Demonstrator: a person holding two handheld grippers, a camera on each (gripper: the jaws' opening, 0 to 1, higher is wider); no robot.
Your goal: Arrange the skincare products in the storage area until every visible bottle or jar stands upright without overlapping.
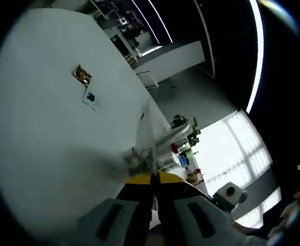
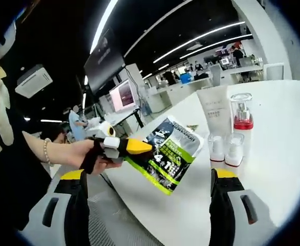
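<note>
Evidently soft and light, the refill pouch (image 2: 170, 154) hangs clamped at its edge in the left gripper (image 2: 134, 147), while the right gripper (image 2: 150, 179) stands wide, empty.

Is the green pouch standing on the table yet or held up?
Held up: left gripper pinches the green pouch edge, hanging tilted above the white table.
</note>
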